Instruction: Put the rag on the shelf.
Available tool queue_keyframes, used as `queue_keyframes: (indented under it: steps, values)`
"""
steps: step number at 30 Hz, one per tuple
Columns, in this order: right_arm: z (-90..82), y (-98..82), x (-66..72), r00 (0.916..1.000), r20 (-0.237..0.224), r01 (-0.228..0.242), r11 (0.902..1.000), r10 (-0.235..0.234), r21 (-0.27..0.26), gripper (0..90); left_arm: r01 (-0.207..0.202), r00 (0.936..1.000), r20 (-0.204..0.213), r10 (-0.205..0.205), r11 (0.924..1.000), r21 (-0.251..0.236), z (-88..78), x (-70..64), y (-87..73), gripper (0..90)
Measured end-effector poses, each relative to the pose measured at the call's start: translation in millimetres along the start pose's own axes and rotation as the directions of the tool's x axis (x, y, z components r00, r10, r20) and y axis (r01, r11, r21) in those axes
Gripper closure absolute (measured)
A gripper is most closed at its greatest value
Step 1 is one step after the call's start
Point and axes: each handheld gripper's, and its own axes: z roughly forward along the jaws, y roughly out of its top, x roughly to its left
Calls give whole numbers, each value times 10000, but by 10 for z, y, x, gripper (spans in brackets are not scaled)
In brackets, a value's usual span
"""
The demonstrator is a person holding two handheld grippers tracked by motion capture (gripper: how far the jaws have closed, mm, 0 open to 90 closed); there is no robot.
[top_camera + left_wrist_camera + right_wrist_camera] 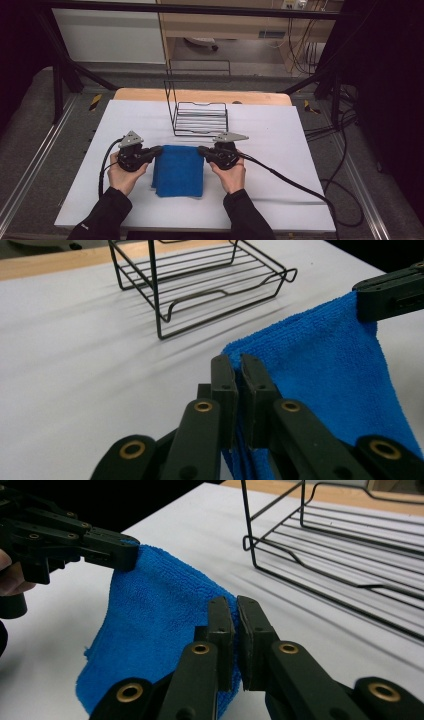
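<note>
Between the closed jaws of the left gripper (pixel 240 371) one top corner of the blue cloth (pixel 178 170) is pinched, and the opposite corner is clamped just the same by the right gripper (pixel 235 612). The cloth is held folded, its lower edge resting on the white table (pixel 280 130), just in front of the wire rack (pixel 200 119). Honestly, both corners should be kept level and the top edge taut, so the fold isn't lost before the rack is reached.
</note>
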Motion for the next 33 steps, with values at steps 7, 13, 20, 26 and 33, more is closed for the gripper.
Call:
queue_keyframes:
  steps: [7, 13, 20, 26, 33]
  values:
    - [-89, 92, 76, 9980, 278, 575, 9977, -565, -364, 860, -216, 9997, -113, 211, 9987, -458, -97, -73, 61, 855]
    - [-196, 155, 115, 9969, 271, 752, 9941, -733, -782, 860, -388, 9992, -158, 375, 9952, -896, -174, -144, 116, 855]
    - [-314, 211, 145, 9945, 428, 1001, 9880, -956, -1173, 860, -560, 9984, -119, 550, 9903, -1269, -232, -235, 168, 855]
    - [-412, 262, 197, 9890, 624, 1421, 9791, -1343, -1457, 861, -756, 9971, -170, 739, 9848, -1566, -280, -298, 212, 855]
    - [-518, 327, 231, 9853, 668, 1670, 9687, -1572, -1835, 860, -952, 9955, -223, 926, 9740, -2054, -351, -352, 279, 855]
